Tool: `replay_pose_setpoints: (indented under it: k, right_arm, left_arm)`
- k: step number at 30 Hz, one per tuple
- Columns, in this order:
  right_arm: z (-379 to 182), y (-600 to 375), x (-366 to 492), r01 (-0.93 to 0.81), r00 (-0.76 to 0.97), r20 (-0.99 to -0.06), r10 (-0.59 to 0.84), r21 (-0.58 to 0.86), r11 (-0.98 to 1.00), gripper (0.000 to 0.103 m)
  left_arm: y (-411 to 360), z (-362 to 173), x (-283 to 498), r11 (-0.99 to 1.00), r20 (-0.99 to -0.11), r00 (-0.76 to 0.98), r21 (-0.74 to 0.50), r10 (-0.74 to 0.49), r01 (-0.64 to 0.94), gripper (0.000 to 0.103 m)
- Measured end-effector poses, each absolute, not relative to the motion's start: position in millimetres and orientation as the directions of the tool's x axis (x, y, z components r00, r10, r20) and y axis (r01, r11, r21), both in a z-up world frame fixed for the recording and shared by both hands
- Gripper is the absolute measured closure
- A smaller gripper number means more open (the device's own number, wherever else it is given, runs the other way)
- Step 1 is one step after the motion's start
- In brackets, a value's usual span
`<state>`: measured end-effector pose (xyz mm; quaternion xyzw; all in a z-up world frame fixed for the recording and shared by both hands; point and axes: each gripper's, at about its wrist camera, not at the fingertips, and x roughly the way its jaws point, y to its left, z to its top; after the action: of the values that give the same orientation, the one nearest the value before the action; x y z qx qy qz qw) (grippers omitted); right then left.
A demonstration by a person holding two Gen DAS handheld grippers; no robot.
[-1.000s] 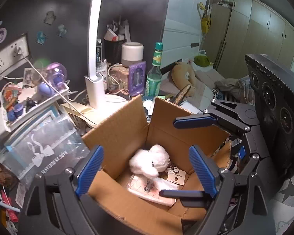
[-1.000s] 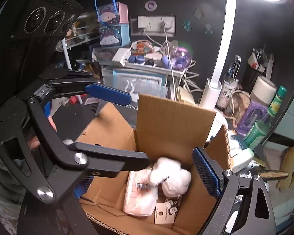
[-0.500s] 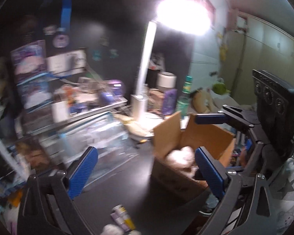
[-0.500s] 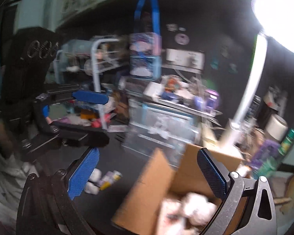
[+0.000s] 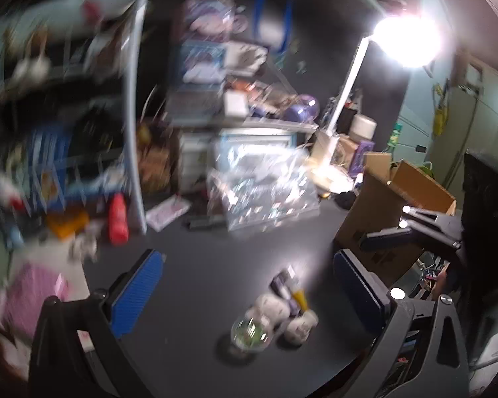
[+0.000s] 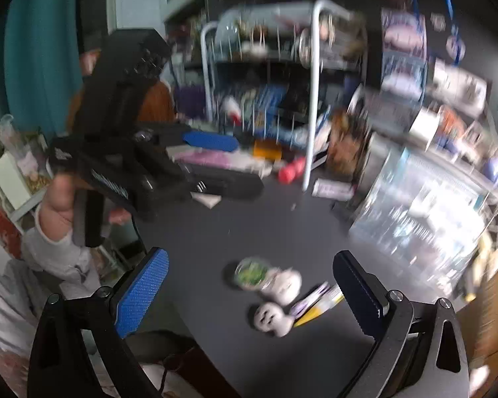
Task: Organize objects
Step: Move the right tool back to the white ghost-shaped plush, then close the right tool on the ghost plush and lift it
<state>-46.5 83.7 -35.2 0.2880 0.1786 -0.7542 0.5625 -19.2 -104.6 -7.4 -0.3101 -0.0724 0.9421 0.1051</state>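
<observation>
At far left of the left wrist view we see a blurred white wire rack [image 5: 134, 106] crowded with goods, a red bottle [image 5: 118, 219] at its foot. Both views are smeared, so fine detail cannot be read. The left gripper [image 5: 249, 285] hangs over the dark worktop [image 5: 209, 265] with its jaws spread wide and nothing between them. Centre and low lies the cluster of small objects: a round clear container of green bits [image 5: 250, 333], two white figurines [image 5: 272, 306] touching it, and a purple-and-yellow tube [image 5: 292, 290] just beside them. Behind, we note a clear plastic case [image 5: 265, 195] and a lit desk lamp [image 5: 405, 39]. To the right stands the open cardboard box [image 5: 381, 205], well apart from the cluster. In the right wrist view, the left gripper [image 6: 215, 162] appears at upper left, held in the person's left hand [image 6: 61, 195]. The right gripper [image 6: 250, 293] likewise shows its jaws wide apart and empty, the green container [image 6: 252, 272], figurines [image 6: 270, 318] and tube [image 6: 315, 301] lying on the worktop [image 6: 265, 225] between its blue pads [image 6: 141, 293].
</observation>
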Motion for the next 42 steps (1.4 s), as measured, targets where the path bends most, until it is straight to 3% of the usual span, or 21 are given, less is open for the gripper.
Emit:
replay_pose_setpoints:
  k: [5, 10, 13, 16, 21, 24, 28, 38, 39, 42]
  right_arm:
    - [-92, 79, -48, 0.934, -0.220, -0.704, -0.675, 0.048, -0.354, 0.033]
    - [-127, 80, -58, 0.908, -0.233, -0.745, -0.625, 0.062, -0.414, 0.046]
    - [-135, 83, -59, 0.898, -0.261, -0.745, -0.614, 0.046, -0.437, 0.047]
    - [-138, 81, -56, 0.901, -0.265, -0.741, -0.617, 0.038, -0.433, 0.055]
    - [-144, 73, -51, 0.901, -0.278, -0.742, -0.610, 0.019, -0.433, 0.056]
    - [-145, 70, -48, 0.902, -0.299, -0.737, -0.606, -0.011, -0.432, 0.065]
    - [-145, 69, -45, 0.903, -0.309, -0.734, -0.605, -0.028, -0.428, 0.069]
    - [-113, 76, -41, 0.920, -0.319, -0.685, -0.655, -0.057, -0.388, 0.070]
    - [-106, 76, -41, 0.922, -0.323, -0.675, -0.664, -0.066, -0.382, 0.070]
    - [-85, 76, -40, 0.922, -0.350, -0.646, -0.679, -0.109, -0.371, 0.070]
  left_arm:
    - [-111, -50, -11, -0.964, -0.609, -0.755, -0.236, 0.244, -0.121, 0.001]
    - [-111, -73, -10, -0.944, -0.620, -0.725, -0.301, 0.301, -0.134, 0.001]
    - [-110, -79, -10, -0.942, -0.626, -0.719, -0.311, 0.302, -0.125, 0.001]
    - [-108, -81, -11, -0.935, -0.618, -0.719, -0.331, 0.319, -0.131, 0.001]
    - [-105, -82, -13, -0.932, -0.618, -0.715, -0.337, 0.326, -0.133, 0.001]
    - [-104, -82, -13, -0.935, -0.625, -0.713, -0.331, 0.319, -0.129, 0.001]
    - [-101, -83, -11, -0.933, -0.629, -0.705, -0.331, 0.328, -0.138, 0.001]
    - [-80, -66, -21, -0.893, -0.629, -0.638, -0.368, 0.444, -0.258, 0.001]
    - [-78, -63, -23, -0.887, -0.628, -0.631, -0.374, 0.456, -0.270, 0.002]
    - [-69, -49, -33, -0.878, -0.644, -0.597, -0.362, 0.478, -0.312, 0.019]
